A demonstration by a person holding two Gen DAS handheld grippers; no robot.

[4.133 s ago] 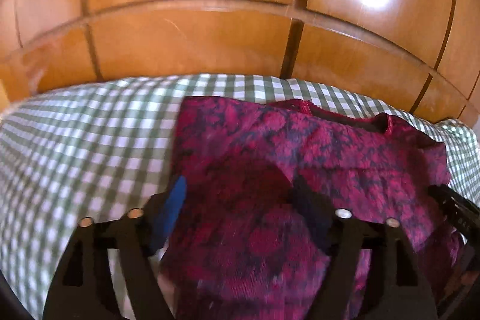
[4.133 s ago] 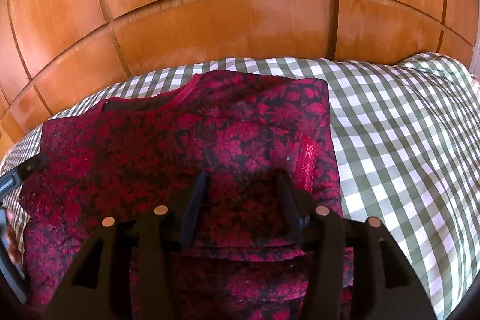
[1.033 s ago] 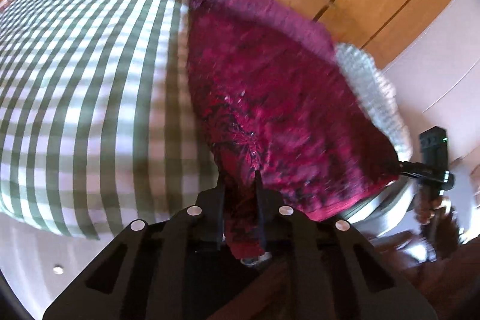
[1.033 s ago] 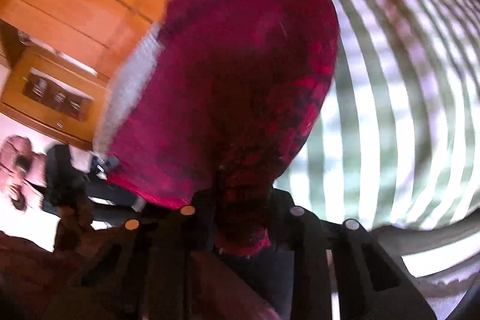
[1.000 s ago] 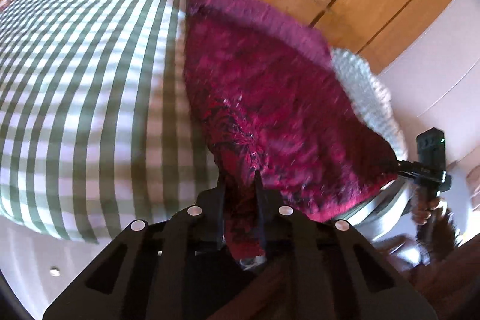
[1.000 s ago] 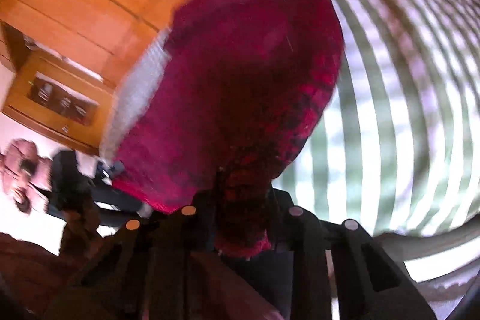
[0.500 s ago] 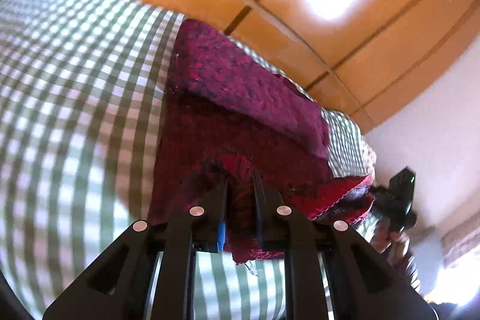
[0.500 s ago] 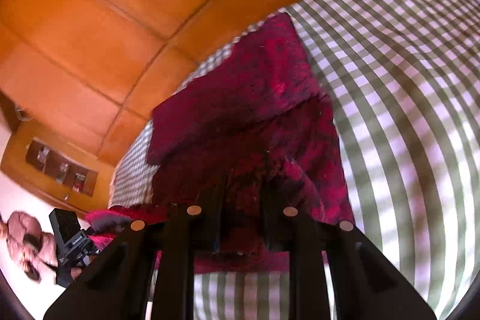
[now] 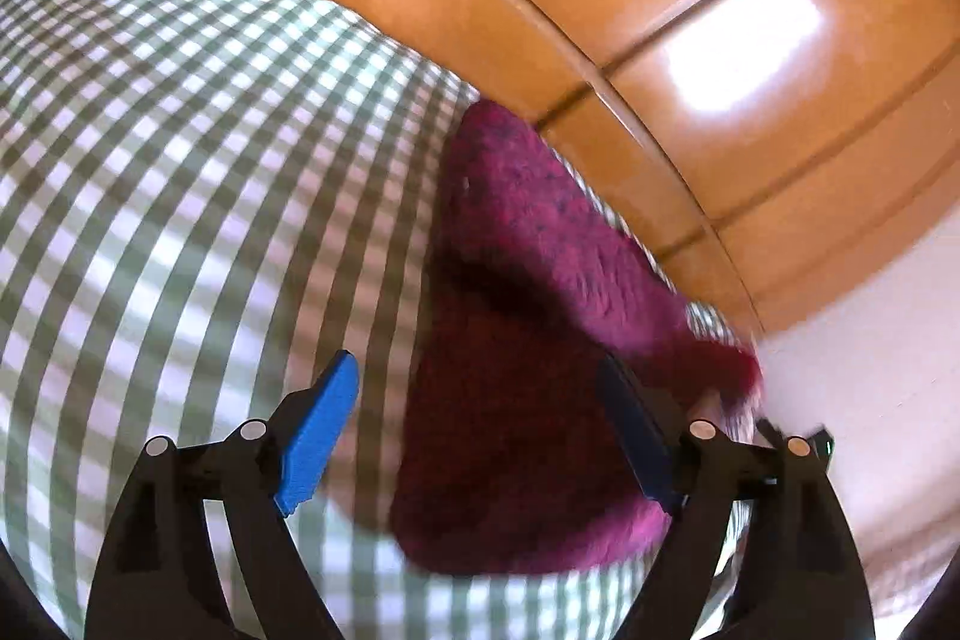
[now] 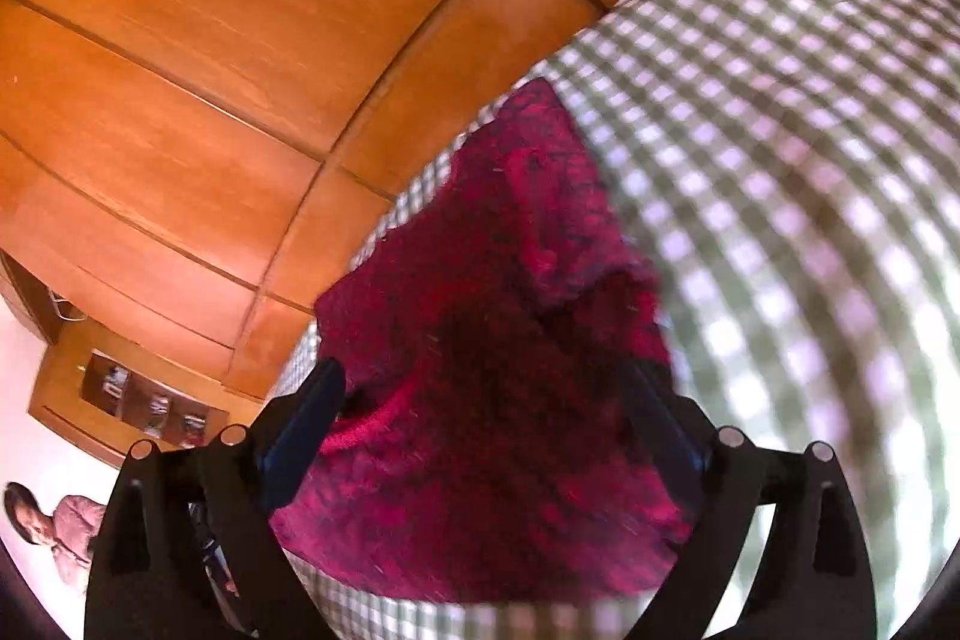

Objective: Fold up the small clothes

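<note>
A dark red patterned garment [image 9: 528,400] lies folded over itself on the green checked bedcover [image 9: 150,160]. In the left wrist view my left gripper [image 9: 480,400] hovers just above the near end of the garment, jaws opening wide, blue pads clear of the cloth. The right wrist view shows the same garment [image 10: 510,400] under my right gripper [image 10: 486,394], whose jaws are also opening and stand apart over the cloth without pressing it. Both views are blurred.
A glossy wooden headboard [image 9: 660,10] rises behind the bed. A white wall [image 9: 870,400] is to the right in the left wrist view. In the right wrist view a wooden shelf unit [image 10: 138,406] and a person [image 10: 54,526] show at the lower left.
Both grippers were shut on the raised hem and carried it forward over the garment. They have now let it go and stand open; the cloth has dropped onto the bed.
</note>
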